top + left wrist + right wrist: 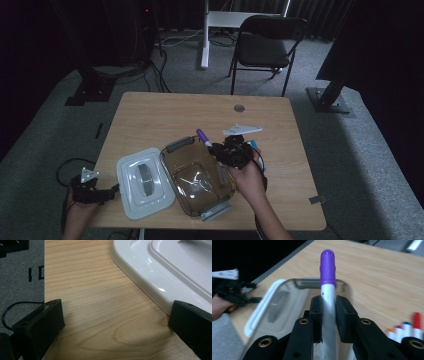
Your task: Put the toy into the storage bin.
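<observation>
We see a white marker [328,302] with a purple cap [327,267], black fingers [315,315], a white lid [145,182], a clear brownish container [197,177], and a pale wood-grain desk [165,115].

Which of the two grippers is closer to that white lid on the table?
Left. The left gripper sits right beside the white lid; the right gripper, holding a purple-capped marker, is beyond the clear container.

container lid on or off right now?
Off. The white lid lies flat on the table beside the clear container, whose top is open and which looks empty so far.
</observation>
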